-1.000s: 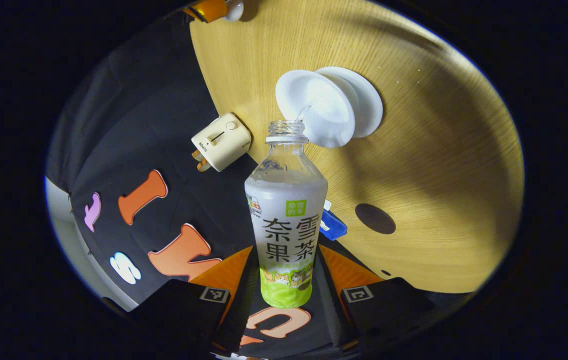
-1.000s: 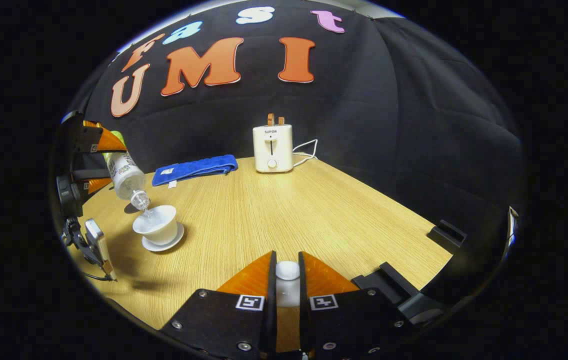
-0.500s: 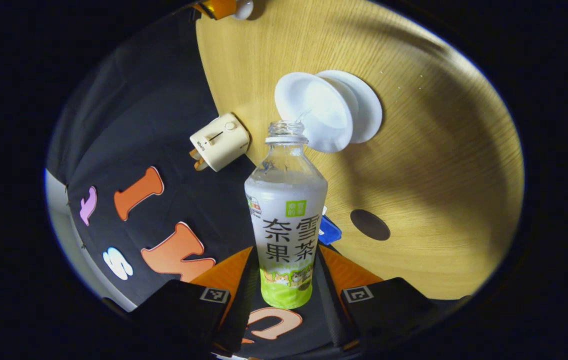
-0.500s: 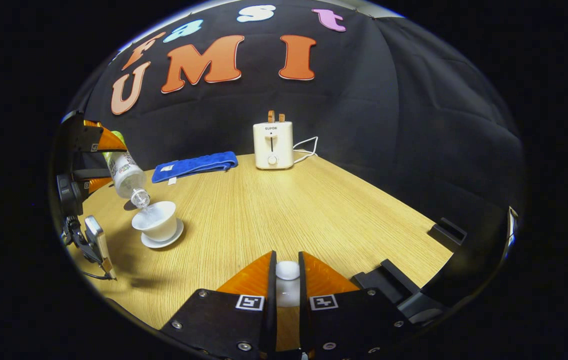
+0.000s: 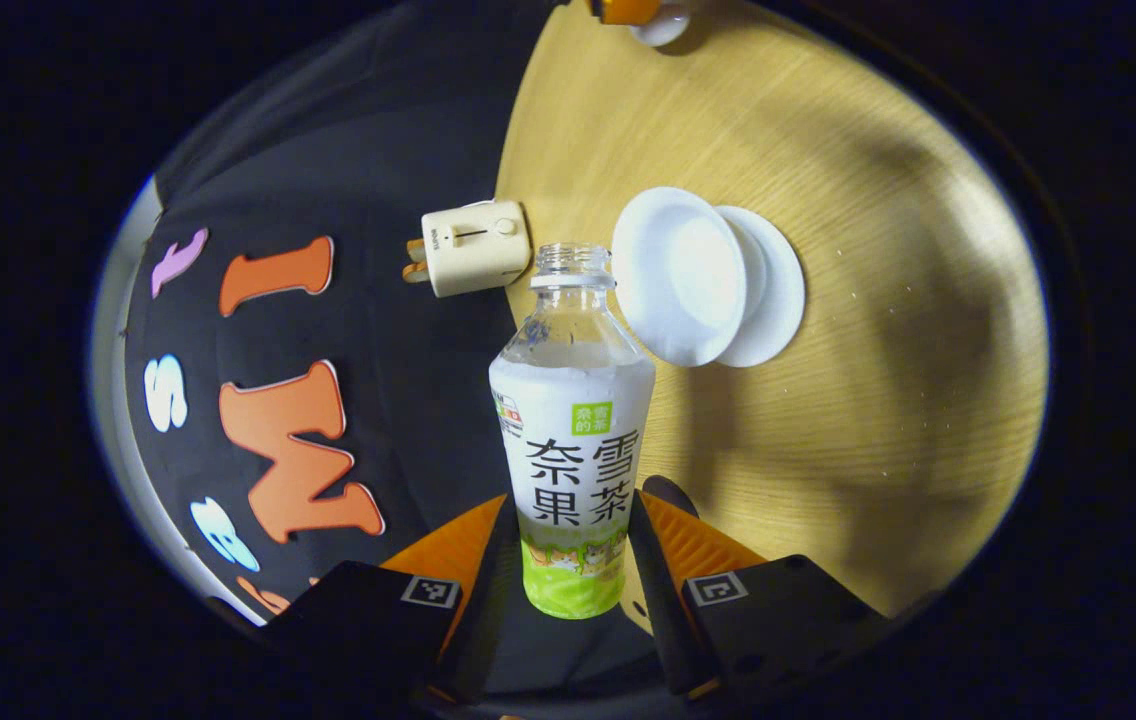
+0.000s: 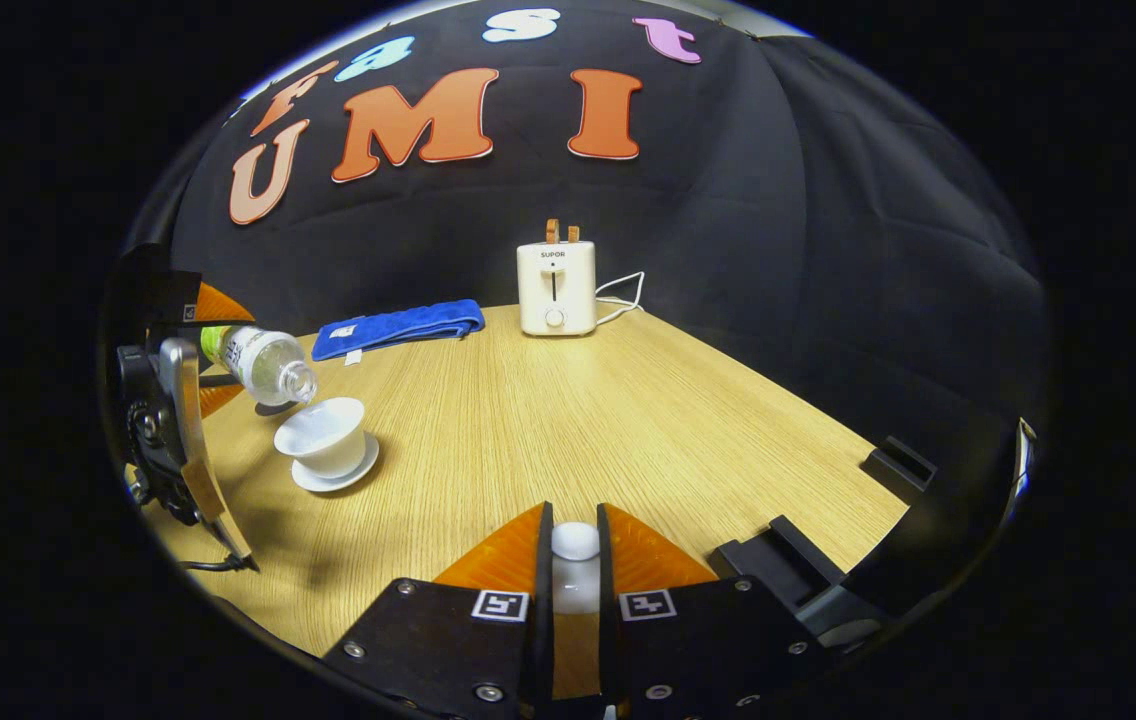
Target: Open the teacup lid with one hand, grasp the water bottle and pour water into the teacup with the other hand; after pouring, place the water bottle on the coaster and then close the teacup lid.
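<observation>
Lid (image 6: 575, 541): just its knob shows, pinched in right gripper (image 6: 574, 575) over table (image 6: 628, 420). Left gripper (image 5: 568, 560) clamps water bottle (image 5: 571, 440), tipped near-level, mouth above teacup (image 6: 324, 438) on saucer (image 6: 360, 468).

Left gripper (image 5: 568, 560) fingers clamped, tipped sideways, right gripper (image 6: 573, 570) fingers pinched

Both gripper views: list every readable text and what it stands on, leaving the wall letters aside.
Water bottle: a printed label with large characters, not read out here.
Toaster: a small word above its lever, too small to read surely.
Blue towel: a white tag, too small to read.
</observation>
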Available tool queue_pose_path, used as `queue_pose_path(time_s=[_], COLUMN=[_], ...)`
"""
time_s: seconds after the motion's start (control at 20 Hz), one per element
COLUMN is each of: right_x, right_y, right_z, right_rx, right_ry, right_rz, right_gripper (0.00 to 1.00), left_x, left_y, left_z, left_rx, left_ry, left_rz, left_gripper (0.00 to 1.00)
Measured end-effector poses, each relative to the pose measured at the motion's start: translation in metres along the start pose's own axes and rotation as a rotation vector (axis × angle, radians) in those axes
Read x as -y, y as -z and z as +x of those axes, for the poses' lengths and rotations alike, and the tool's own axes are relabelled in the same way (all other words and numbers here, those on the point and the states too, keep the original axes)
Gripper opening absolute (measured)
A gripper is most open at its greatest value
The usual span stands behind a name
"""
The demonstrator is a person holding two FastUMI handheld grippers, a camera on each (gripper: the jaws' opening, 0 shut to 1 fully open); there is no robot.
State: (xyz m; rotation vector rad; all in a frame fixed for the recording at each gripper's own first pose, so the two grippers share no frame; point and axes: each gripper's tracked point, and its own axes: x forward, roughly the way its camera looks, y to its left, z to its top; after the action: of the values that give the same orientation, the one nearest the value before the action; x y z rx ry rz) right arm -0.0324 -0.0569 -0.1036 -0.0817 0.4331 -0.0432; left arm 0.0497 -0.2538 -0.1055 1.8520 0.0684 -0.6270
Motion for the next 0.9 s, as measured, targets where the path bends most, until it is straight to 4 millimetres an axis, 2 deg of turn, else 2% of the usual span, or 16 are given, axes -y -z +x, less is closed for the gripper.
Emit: queue_pose_path(time_s=[0.1, 0.2, 0.35, 0.4, 0.45, 0.5, 0.55, 0.6, 0.75, 0.8, 0.9], right_x=[0.000, -0.003, -0.008, -0.010, -0.013, -0.016, -0.018, -0.018, -0.023, -0.025, -0.034], right_y=[-0.001, -0.002, -0.006, -0.006, -0.007, -0.008, -0.009, -0.010, -0.015, -0.015, -0.016], right_z=[-0.001, -0.002, -0.003, -0.004, -0.004, -0.004, -0.004, -0.006, -0.006, -0.006, -0.005], right_rx=[0.000, 0.002, 0.006, 0.006, 0.007, 0.007, 0.008, 0.010, 0.013, 0.012, 0.009], right_ry=[0.001, 0.000, -0.005, -0.008, -0.011, -0.015, -0.017, -0.017, -0.018, -0.020, -0.031], right_rz=[-0.001, -0.003, -0.012, -0.016, -0.018, -0.022, -0.028, -0.034, -0.040, -0.041, -0.052], right_gripper=[0.19, 0.19, 0.19, 0.19, 0.19, 0.19, 0.19, 0.19, 0.19, 0.19, 0.19], left_x=[0.005, 0.006, 0.009, 0.009, 0.009, 0.009, 0.011, 0.012, 0.012, 0.013, 0.009], left_y=[-0.002, 0.005, 0.011, 0.012, 0.012, 0.015, 0.018, 0.025, 0.041, 0.044, 0.052], left_z=[0.004, 0.005, 0.000, 0.001, 0.002, 0.000, -0.001, -0.003, 0.006, 0.007, 0.008], left_rx=[0.014, 0.007, 0.015, 0.020, 0.025, 0.029, 0.029, 0.026, 0.017, 0.024, 0.055], left_ry=[0.021, 0.022, 0.034, 0.038, 0.050, 0.058, 0.069, 0.079, 0.100, 0.110, 0.131], left_rz=[-0.126, -0.238, -0.397, -0.454, -0.510, -0.565, -0.618, -0.670, -0.848, -0.919, -1.090], left_gripper=[0.68, 0.72, 0.63, 0.63, 0.68, 0.63, 0.68, 0.68, 0.68, 0.64, 0.68])
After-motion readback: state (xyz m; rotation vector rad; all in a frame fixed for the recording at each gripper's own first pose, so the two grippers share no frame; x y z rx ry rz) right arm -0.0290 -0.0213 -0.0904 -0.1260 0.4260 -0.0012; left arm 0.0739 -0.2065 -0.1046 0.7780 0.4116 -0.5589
